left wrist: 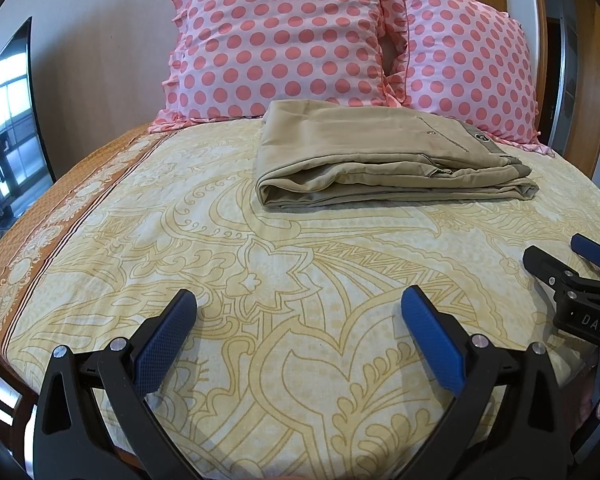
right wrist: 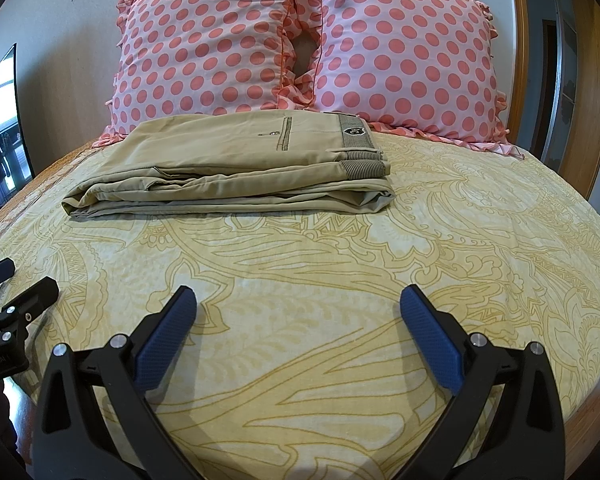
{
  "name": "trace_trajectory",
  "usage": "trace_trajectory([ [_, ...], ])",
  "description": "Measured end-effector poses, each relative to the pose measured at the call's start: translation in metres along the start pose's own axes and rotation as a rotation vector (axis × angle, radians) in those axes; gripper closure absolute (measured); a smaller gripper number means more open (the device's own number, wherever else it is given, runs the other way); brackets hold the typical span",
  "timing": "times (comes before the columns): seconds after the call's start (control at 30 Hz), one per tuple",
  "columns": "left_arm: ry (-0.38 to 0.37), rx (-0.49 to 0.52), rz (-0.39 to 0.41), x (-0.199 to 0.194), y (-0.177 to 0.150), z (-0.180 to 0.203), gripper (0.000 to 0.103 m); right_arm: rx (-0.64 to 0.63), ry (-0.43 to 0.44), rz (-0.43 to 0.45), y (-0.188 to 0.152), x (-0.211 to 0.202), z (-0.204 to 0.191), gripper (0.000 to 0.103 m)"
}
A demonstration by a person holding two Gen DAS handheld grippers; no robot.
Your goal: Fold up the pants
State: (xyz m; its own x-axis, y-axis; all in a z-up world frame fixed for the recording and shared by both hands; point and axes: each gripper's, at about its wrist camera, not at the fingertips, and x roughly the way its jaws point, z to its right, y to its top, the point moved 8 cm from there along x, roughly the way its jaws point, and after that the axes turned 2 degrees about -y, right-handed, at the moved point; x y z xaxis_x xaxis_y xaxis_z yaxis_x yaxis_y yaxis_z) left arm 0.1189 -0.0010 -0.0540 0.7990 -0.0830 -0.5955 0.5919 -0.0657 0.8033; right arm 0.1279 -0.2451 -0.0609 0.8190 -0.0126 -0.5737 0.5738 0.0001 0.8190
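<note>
Holding both grippers, left gripper (left wrist: 298, 300) and right gripper (right wrist: 298, 300), spread and empty near the folded khaki cotton pants (right wrist: 236, 168); I'm judging folding done, keeping clear.

Black plastic left gripper (left wrist: 298, 300) and right gripper (right wrist: 298, 300), blue textured fingers (left wrist: 166, 344), silver screws, white "DAS" lettering.

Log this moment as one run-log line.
task: fold pants | pants: folded stack on bedspread, before pillows | left gripper: open, empty | right gripper: open, empty | both clear of pants
</note>
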Motion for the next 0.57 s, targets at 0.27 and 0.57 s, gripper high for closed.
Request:
trace_trajectory([
  [0.27,-0.002,0.002,0.003,0.0000,0.0001,-0.0001,0.001,0.000,0.000,0.000,0.0001,0.0000,-0.0001,0.002],
  [0.57,-0.001,0.000,0.006,0.0004,-0.0004,0.0004,0.001,0.000,0.000,0.000,0.0001,0.0001,-0.0004,0.002],
])
